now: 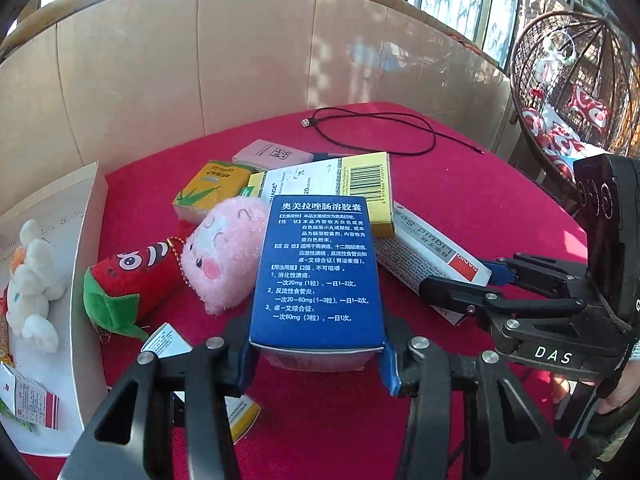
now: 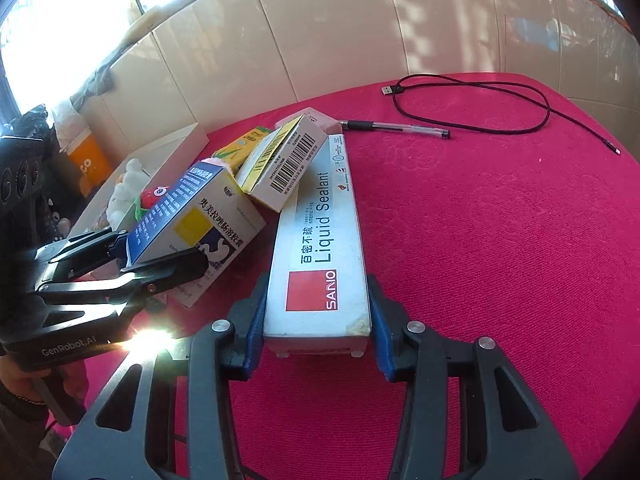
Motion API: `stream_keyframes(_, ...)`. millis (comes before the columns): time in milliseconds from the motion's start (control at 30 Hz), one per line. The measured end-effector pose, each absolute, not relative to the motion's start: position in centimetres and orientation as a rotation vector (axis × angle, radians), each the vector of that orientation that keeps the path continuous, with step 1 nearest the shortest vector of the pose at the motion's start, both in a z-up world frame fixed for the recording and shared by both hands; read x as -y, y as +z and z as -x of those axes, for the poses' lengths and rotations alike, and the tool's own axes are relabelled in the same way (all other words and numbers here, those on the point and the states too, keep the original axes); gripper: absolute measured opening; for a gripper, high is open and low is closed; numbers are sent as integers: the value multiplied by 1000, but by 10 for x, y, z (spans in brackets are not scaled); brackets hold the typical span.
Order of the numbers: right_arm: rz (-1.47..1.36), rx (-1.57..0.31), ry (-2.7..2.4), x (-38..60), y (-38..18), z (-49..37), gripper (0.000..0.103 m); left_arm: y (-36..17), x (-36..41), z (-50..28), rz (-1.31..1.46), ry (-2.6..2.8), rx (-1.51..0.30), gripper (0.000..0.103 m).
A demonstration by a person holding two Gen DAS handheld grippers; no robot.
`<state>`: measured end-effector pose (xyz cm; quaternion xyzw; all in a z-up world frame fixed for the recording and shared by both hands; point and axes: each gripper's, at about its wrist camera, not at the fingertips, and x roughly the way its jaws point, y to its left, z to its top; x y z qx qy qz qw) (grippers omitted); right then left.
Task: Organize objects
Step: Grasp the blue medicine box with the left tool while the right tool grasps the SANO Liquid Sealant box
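Observation:
My left gripper [image 1: 316, 364] is shut on a blue medicine box [image 1: 316, 272] with white Chinese print, held tilted above the red cloth; it also shows in the right wrist view [image 2: 192, 220]. My right gripper [image 2: 316, 344] is shut on the near end of a long white Liquid Sealant box [image 2: 320, 248], which lies on the cloth; it also shows in the left wrist view [image 1: 424, 248]. A yellow-and-white barcode box [image 2: 280, 164] leans on the sealant box's far end. A pink plush [image 1: 224, 252] and a red strawberry plush [image 1: 128, 280] lie left of the blue box.
A white tray [image 1: 86, 240] at the left holds a white plush [image 1: 32, 284] and small packets. A yellow box [image 1: 208, 192], a pink box [image 1: 272, 154], a pen [image 2: 396, 128] and a black USB cable [image 2: 472, 100] lie further back. A cardboard wall [image 1: 240, 60] stands behind.

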<state>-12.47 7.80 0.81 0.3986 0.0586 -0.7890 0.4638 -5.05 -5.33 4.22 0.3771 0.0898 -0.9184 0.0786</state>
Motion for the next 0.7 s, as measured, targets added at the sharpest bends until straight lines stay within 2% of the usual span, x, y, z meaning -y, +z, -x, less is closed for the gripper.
stream_keyframes(433,-865,192,-2071,-161,69,158,43,93,44,9,-832,-2813,-338,48)
stream_keyframes(700,-789,195,-1991,-149,98,132,43,106,53,-14,-742,-2776,-343,48)
